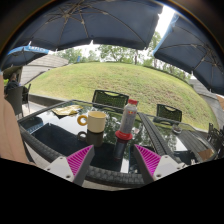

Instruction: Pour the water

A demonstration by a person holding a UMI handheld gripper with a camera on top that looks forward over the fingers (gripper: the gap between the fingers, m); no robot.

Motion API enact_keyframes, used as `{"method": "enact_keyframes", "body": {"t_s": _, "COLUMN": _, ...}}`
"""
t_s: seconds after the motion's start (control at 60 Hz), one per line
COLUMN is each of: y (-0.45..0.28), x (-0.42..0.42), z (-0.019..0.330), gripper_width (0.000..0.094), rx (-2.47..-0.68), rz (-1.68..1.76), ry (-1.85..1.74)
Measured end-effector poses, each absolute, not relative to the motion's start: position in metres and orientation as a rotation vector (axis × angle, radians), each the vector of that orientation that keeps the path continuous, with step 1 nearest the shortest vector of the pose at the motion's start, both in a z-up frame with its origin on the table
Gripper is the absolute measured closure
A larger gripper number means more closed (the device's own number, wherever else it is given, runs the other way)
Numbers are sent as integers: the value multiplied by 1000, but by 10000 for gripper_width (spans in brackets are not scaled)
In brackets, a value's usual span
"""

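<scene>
The gripper (113, 160) is held with its fingers spread apart, nothing grasped. A bottle (127, 119) with a red cap and red label is seen upright on the glass table (60, 136), just ahead of the fingers. A yellow mug (94, 121) is placed just beside the bottle. Chairs (110, 99) and a lawn (120, 80) are seen beyond

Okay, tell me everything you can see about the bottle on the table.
The bottle is a slim, clear one, plastic by the look, with a red cap and a red band near its base. It stands upright on the dark glass table, just ahead of the gripper, whose pink-padded fingers are open and not touching it. A pale mug stands close beside it. Whether it holds water cannot be told.
</scene>
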State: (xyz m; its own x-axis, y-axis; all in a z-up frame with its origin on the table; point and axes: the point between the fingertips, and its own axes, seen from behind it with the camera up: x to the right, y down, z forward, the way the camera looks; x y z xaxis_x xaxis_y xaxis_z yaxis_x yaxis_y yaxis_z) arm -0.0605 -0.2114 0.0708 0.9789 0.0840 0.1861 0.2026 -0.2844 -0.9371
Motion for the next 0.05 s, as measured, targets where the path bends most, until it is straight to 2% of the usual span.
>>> {"method": "enact_keyframes", "body": {"t_s": 0.05, "y": -220, "x": -76, "z": 67, "gripper_width": 94, "rx": -1839, "rz": -128, "ry": -198}}
